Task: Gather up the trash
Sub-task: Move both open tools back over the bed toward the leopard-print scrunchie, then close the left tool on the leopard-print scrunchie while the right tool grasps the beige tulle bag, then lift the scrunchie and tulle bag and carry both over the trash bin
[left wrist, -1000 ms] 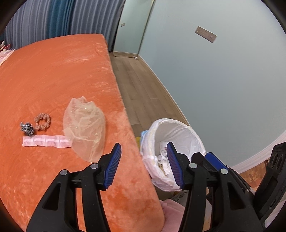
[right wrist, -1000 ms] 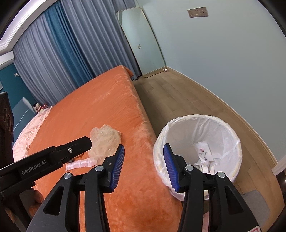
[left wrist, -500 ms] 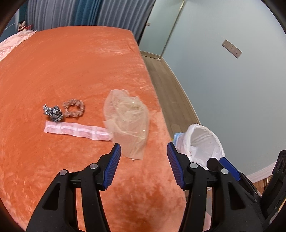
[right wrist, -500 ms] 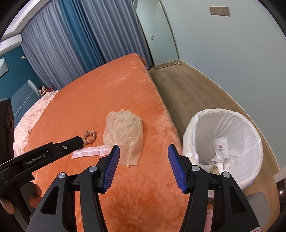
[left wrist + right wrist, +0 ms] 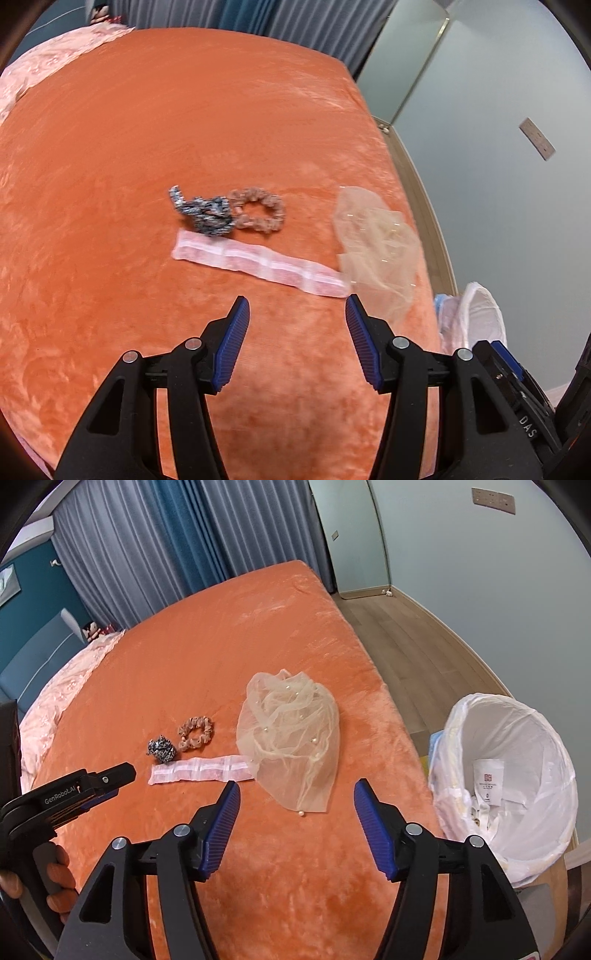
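With both the left gripper (image 5: 295, 314) and the right gripper (image 5: 293, 799) spread wide and empty over the orange bed (image 5: 229, 635), the approach step appears current: next, probably close on the pink packet strip (image 5: 258, 264) or beige netting (image 5: 291, 731), beside the lined bin (image 5: 506, 775).

Both views have swung from the trash bin (image 5: 517, 775) toward the bed (image 5: 184, 129); the packet strip (image 5: 258, 264) now lies ahead.
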